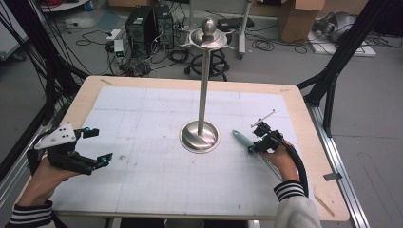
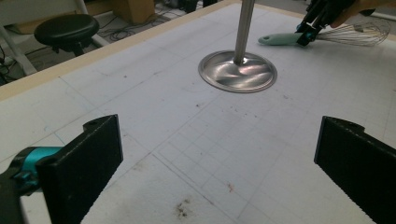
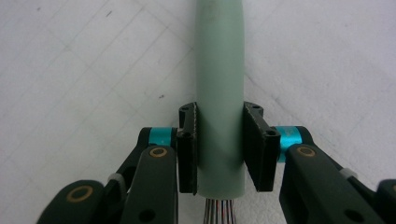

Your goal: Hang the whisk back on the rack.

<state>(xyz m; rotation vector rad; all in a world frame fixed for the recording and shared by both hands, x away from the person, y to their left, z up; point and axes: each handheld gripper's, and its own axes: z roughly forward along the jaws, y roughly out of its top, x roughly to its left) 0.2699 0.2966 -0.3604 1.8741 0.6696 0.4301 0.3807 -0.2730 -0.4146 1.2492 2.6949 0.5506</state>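
A whisk with a mint-green handle (image 1: 242, 139) lies on the white gridded mat (image 1: 142, 180), right of the metal stand's round base (image 1: 199, 137). My right gripper (image 1: 256, 145) is shut on that handle (image 3: 219, 70), both black pads pressed to its sides near the end where the wires start. The left gripper view shows the whisk's wire loops (image 2: 359, 33) behind the right gripper (image 2: 306, 35). My left gripper (image 1: 100, 146) rests at the mat's left side, jaws wide open with nothing between them (image 2: 217, 158).
The stand's thin pole (image 1: 204, 80) rises from the base to a dish with a ball on top (image 1: 208, 35). Its base (image 2: 238, 72) sits mid-table. Beyond the wooden table edge (image 1: 190, 81) are computers, cables and a stool (image 2: 65, 28) on the floor.
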